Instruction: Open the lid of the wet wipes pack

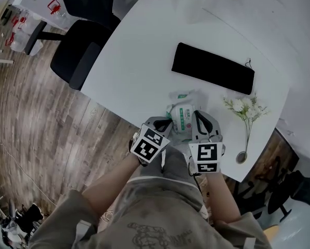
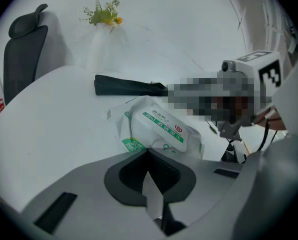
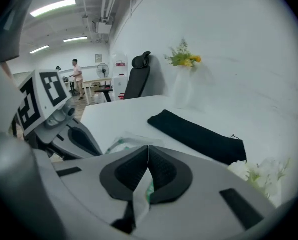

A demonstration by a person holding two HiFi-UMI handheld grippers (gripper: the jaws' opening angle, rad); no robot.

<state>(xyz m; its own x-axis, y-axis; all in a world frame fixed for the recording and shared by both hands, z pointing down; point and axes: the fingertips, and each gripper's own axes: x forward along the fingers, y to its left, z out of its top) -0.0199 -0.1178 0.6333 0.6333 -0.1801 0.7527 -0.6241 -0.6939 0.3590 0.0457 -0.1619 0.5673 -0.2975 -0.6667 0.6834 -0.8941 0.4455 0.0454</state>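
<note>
Wipes pack [image 1: 182,116] in right claw [image 3: 148,147]

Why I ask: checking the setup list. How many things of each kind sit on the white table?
wet wipes pack: 1
black pouch: 1
flower bunches: 2, white bunch and yellow bunch
Total: 4

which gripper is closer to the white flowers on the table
Right. The right gripper is at the side of the wipes pack that faces the white flowers. The left gripper is at the pack's far side, with the pack between it and them.
</note>
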